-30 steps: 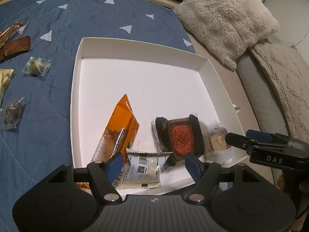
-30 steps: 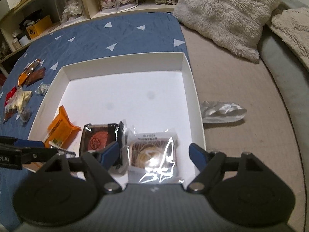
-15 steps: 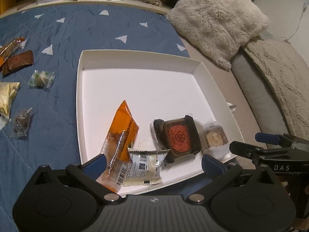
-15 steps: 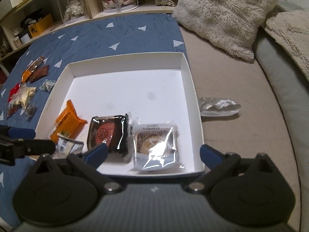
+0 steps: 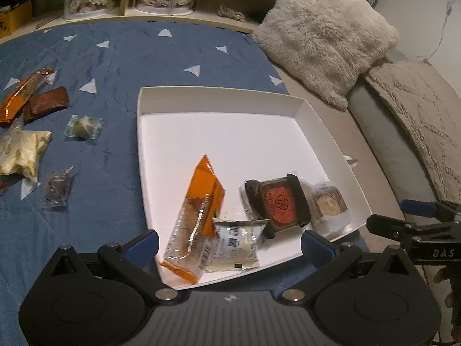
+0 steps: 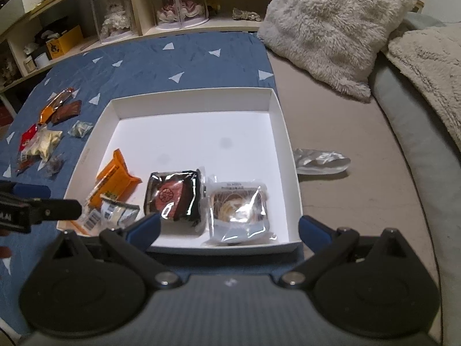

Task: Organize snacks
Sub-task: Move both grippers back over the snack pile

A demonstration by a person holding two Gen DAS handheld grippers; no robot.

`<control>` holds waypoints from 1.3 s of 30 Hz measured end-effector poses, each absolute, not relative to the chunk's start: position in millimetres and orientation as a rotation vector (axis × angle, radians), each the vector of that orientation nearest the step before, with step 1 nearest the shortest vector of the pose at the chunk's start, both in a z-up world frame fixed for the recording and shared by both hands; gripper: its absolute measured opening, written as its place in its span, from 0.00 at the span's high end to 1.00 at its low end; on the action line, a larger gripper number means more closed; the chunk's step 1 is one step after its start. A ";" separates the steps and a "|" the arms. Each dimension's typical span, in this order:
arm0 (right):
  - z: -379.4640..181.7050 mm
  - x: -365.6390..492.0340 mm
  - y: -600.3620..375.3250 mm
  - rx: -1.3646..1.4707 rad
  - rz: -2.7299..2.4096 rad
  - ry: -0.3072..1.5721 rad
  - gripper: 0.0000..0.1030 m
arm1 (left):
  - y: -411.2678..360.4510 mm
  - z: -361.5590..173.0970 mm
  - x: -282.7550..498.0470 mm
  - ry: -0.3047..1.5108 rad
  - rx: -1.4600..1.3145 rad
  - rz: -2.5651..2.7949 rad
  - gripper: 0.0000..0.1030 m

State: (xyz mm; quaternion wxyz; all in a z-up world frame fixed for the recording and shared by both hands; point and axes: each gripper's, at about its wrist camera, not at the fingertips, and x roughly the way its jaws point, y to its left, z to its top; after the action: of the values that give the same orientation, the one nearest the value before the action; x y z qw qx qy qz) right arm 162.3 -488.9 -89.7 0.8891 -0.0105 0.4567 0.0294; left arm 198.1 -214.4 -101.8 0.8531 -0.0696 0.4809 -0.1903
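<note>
Both my grippers, left [image 5: 230,242] and right [image 6: 229,229], hang spread and empty at the box's [image 5: 219,104] near edge. Four snacks lie inside; next I fetch the candy [image 5: 83,126] lying left.

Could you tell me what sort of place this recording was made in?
Most likely a lived-in room at home, a bedroom or sitting room. A blue quilted cover lies under the white box, a fluffy cushion sits beside it, and shelves behind hold dolls in clear display cases.

Blue quilt [image 5: 149,57], fluffy cushion [image 5: 322,37], shelves [image 6: 86,23]
</note>
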 end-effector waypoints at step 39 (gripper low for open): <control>-99.1 199.2 -299.3 0.009 0.277 0.861 0.00 | 4.8 -98.0 174.9 0.882 -0.232 -0.049 0.00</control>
State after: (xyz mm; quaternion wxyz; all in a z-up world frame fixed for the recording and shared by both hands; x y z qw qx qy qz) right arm 199.2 -299.3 -99.1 0.8995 0.0045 0.4158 0.1337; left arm 174.9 4.8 -98.0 0.8974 -0.1122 0.4260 -0.0235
